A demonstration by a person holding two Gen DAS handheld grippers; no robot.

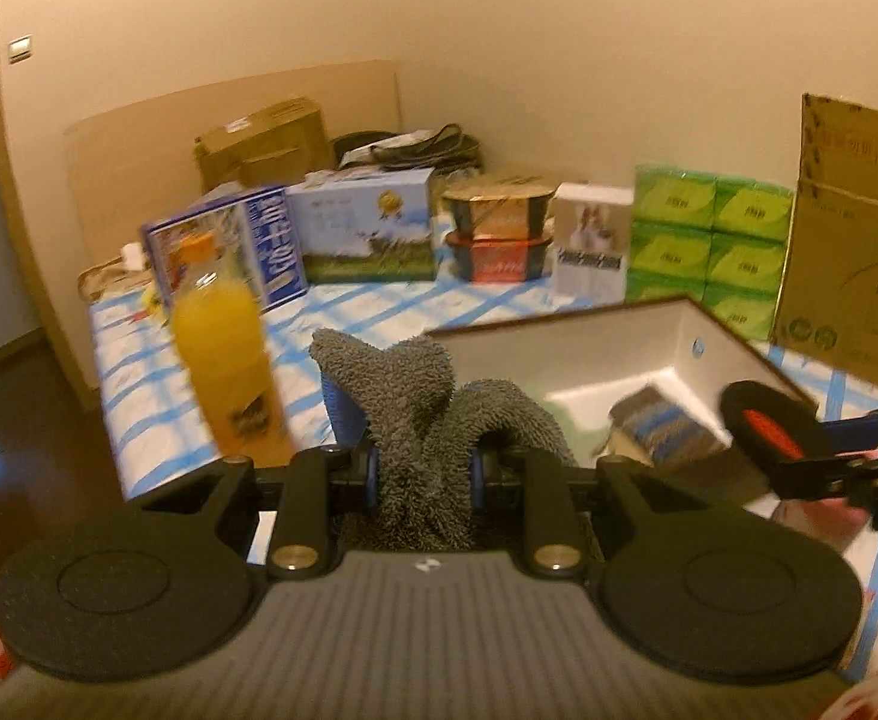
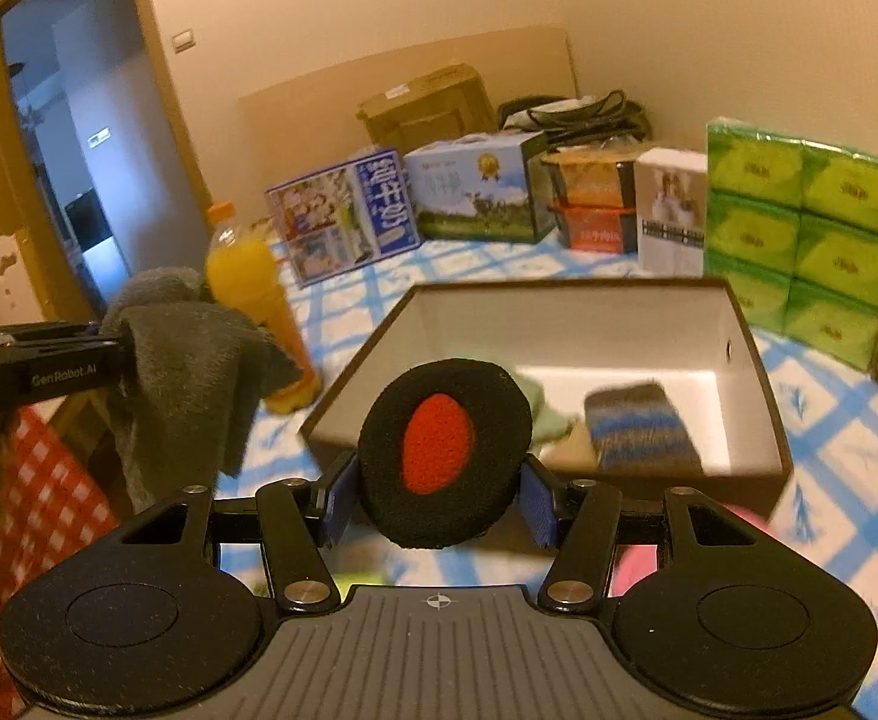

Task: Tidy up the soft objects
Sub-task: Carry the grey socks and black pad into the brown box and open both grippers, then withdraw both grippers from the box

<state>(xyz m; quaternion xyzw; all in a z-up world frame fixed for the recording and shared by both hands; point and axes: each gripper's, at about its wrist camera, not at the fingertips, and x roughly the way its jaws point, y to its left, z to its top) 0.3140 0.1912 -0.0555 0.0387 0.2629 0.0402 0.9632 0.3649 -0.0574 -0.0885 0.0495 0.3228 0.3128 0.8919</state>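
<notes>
- Midway over the table [image 2: 847,456], both grippers carry soft goods toward an open box [image 2: 757,372] that already holds a striped blue-and-grey item [image 2: 643,426] and a pale green one.
- Left gripper [image 1: 421,468]: jaws clenched on a grey towel [image 1: 415,396], which rises bunched between the blue pads and, in the right wrist view, hangs in a loose fold below them.
- Right gripper [image 2: 439,498]: jaws grasping a round black pad with a red centre [image 2: 439,444], standing on edge between the fingers, just short of the box's near rim.
- Risk, as judged: the towel's dangling fold could brush the orange juice bottle [image 1: 217,348] standing just beside it and tip it, since the bottle is tall and narrow.
- Risk, as judged: the two grippers are near each other at the box mouth; arriving together could knock them, or drag the towel over the rim instead of inside.
- Risk, as judged: the pad is pinched at its edges only and may pivot or slip if jolted.
</notes>
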